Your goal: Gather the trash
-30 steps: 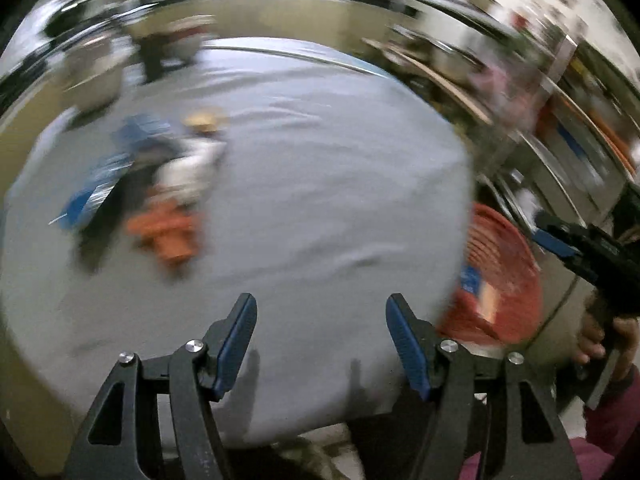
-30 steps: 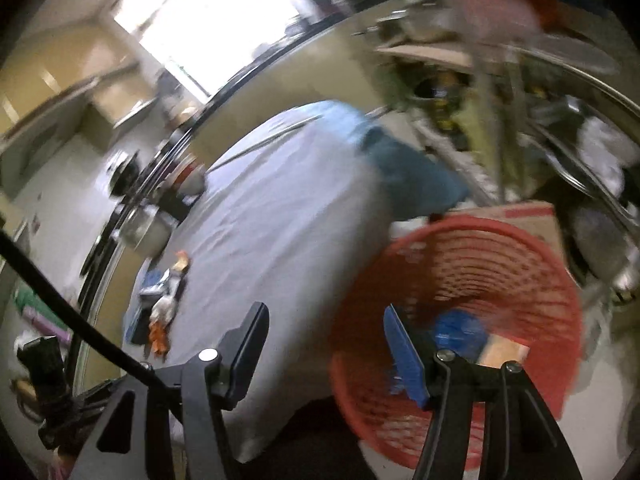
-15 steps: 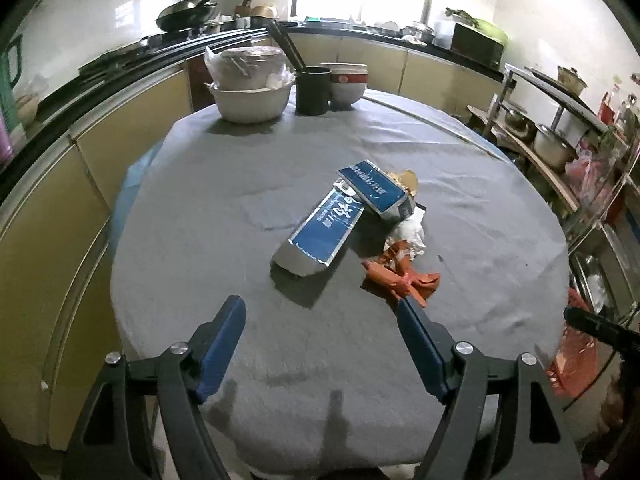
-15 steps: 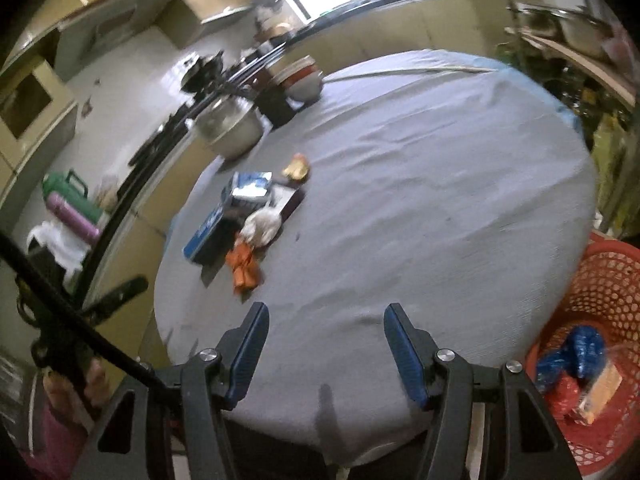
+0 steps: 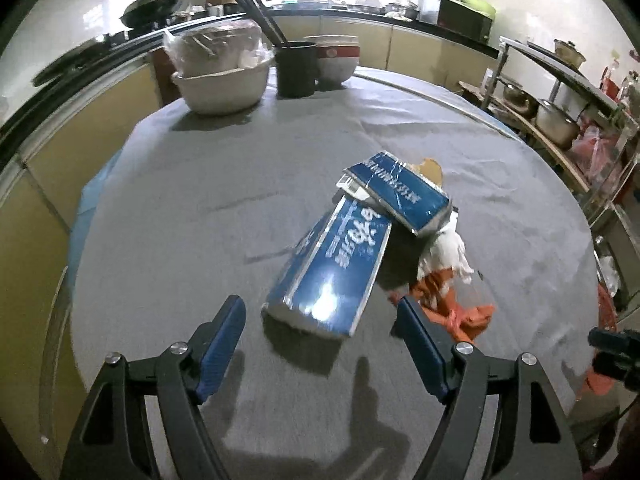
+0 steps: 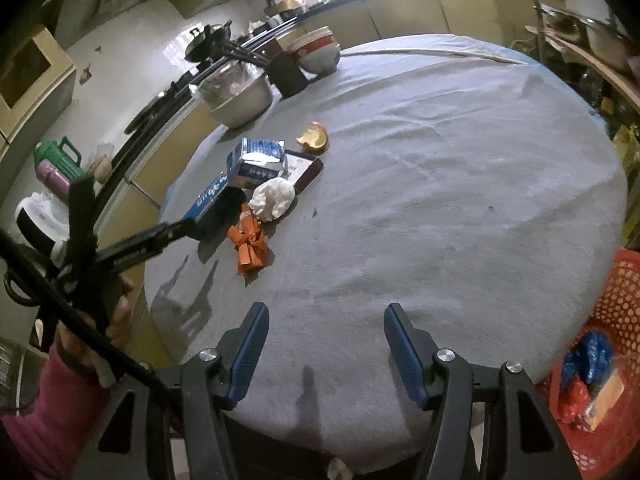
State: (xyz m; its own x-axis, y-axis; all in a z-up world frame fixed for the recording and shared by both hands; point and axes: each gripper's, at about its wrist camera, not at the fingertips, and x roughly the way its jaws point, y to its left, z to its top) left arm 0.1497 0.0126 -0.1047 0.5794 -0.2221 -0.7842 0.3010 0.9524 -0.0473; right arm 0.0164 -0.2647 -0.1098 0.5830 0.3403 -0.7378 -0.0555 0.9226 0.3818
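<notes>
A pile of trash lies on the round grey table [image 5: 200, 208]. A long blue box [image 5: 336, 268] lies closest to my left gripper [image 5: 320, 320], which is open and empty just short of it. A second blue box [image 5: 400, 192] rests across its far end. A white crumpled tissue [image 5: 444, 248], an orange wrapper [image 5: 452, 312] and an orange piece [image 5: 430, 168] lie beside them. The right wrist view shows the same pile: blue boxes [image 6: 248, 168], tissue [image 6: 274, 198], orange wrapper [image 6: 250, 246]. My right gripper [image 6: 326, 346] is open and empty over the table's near edge.
A metal basin [image 5: 224, 84], a black cup with chopsticks [image 5: 296, 68] and stacked bowls [image 5: 336, 60] stand at the table's far side. A red basket [image 6: 600, 360] holding trash sits off the table to the right. Shelves with pots stand at the right.
Both grippers swung from the red basket toward the table. My left gripper has closed in on the long blue box; both remain open.
</notes>
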